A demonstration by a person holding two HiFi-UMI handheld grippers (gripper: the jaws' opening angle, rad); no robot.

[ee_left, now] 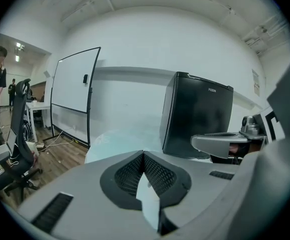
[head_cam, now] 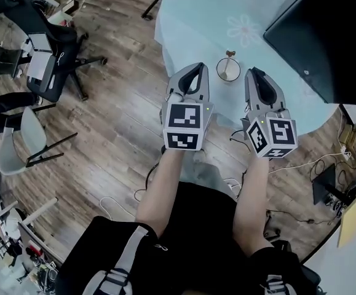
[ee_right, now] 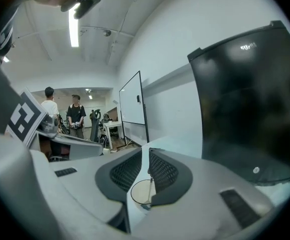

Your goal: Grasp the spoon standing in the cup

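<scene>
Head view, upper centre: the spoon [head_cam: 230, 55] stands ungrasped in the cup [head_cam: 229, 71]. Our right gripper [head_cam: 256, 74] is just beside it, slightly parted and empty. Our left gripper [head_cam: 194, 67] is clenched on nothing. The grasp remains.

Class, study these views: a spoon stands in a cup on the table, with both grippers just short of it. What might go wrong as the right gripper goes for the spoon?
1. The right gripper has its jaws only narrowly apart, so a pad may strike the spoon rather than straddle it.
2. The cup looks light and sits fairly near the edge of the table. A shove could tip it or push it off.
</scene>
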